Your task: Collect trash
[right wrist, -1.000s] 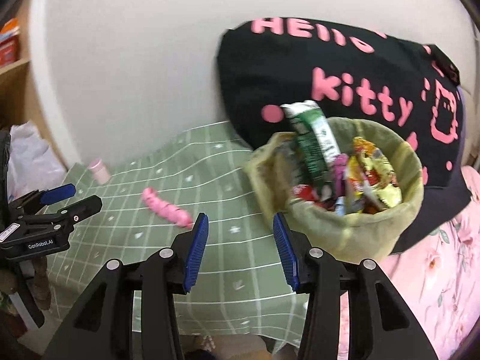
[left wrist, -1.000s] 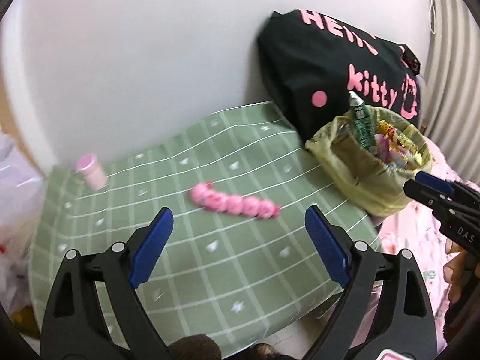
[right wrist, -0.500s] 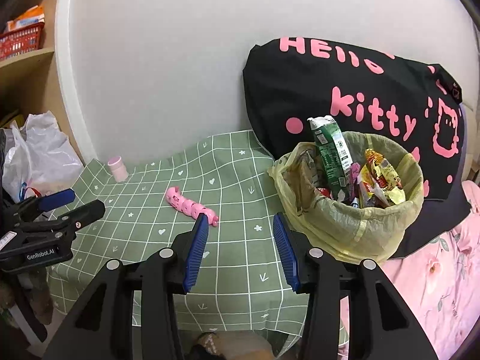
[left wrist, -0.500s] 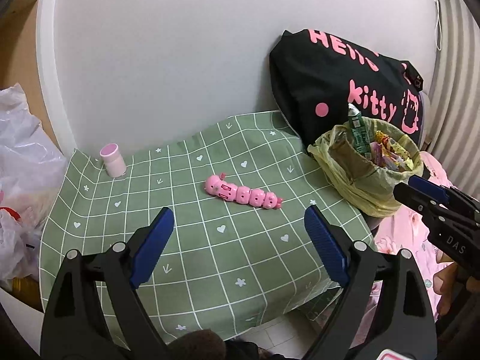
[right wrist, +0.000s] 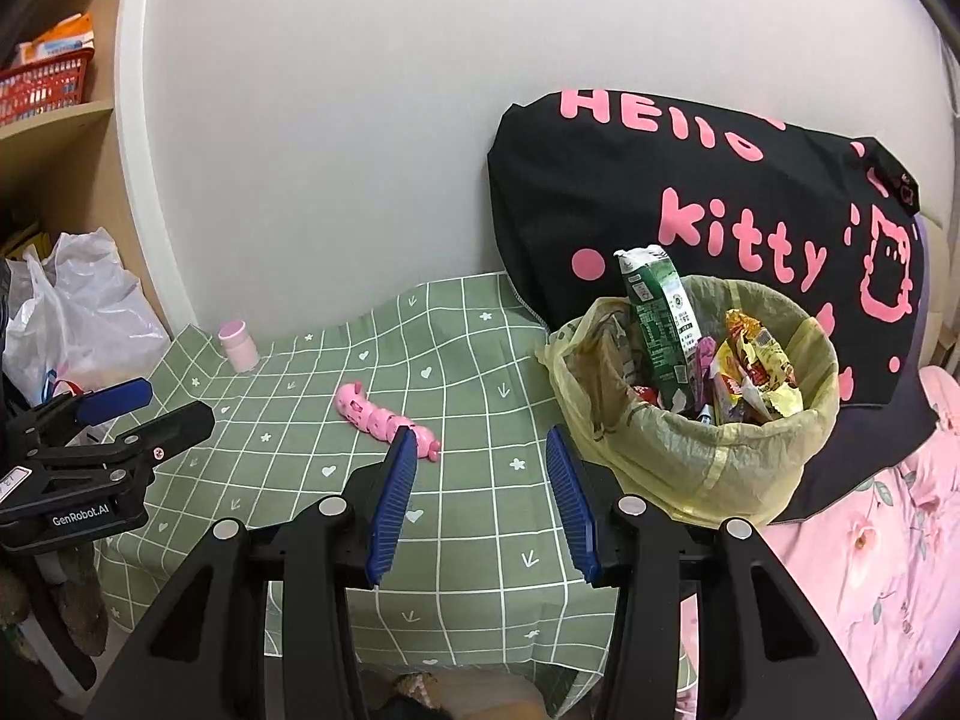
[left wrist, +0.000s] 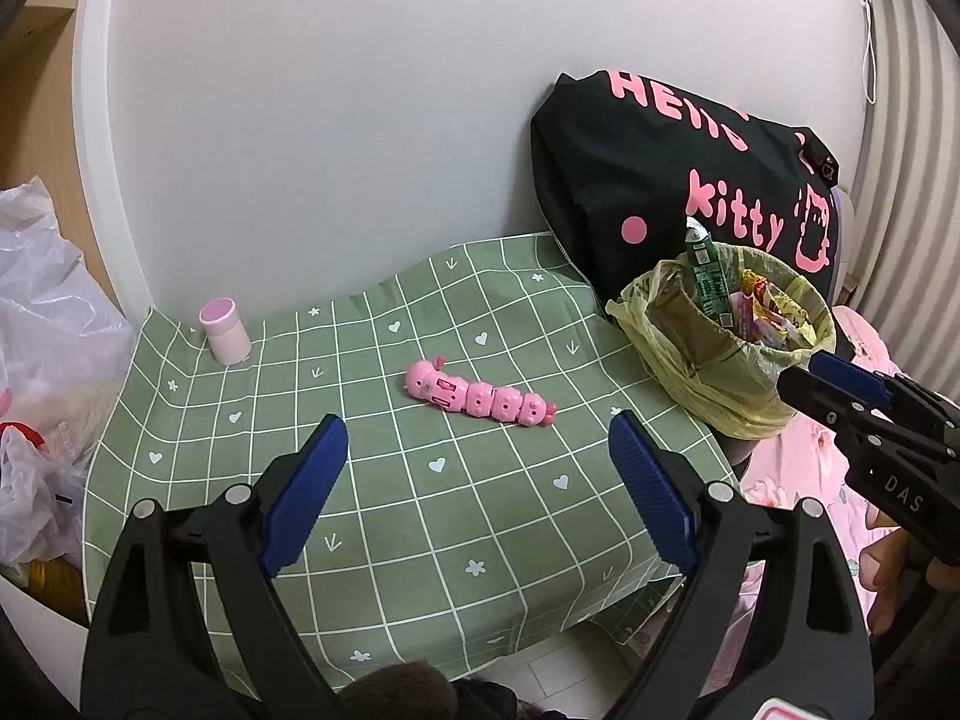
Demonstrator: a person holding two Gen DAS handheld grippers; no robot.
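Note:
A trash bin lined with a yellow bag (right wrist: 708, 456) stands at the right edge of the green checked table (right wrist: 468, 516). It holds a green carton (right wrist: 660, 324) and several snack wrappers (right wrist: 756, 372). It also shows in the left wrist view (left wrist: 720, 372). My left gripper (left wrist: 480, 492) is open and empty, above the front of the table (left wrist: 420, 516). My right gripper (right wrist: 480, 504) is open and empty, left of the bin. Each gripper shows at the edge of the other's view.
A pink segmented toy (left wrist: 480, 399) lies mid-table. A small pink pot (left wrist: 225, 330) stands at the back left by the white wall. A black Hello Kitty bag (right wrist: 720, 204) leans behind the bin. White plastic bags (left wrist: 36, 360) sit left; pink bedding (right wrist: 870, 570) lies right.
Both views pulled back and rose from the table and bin. Both grippers stayed open and empty.

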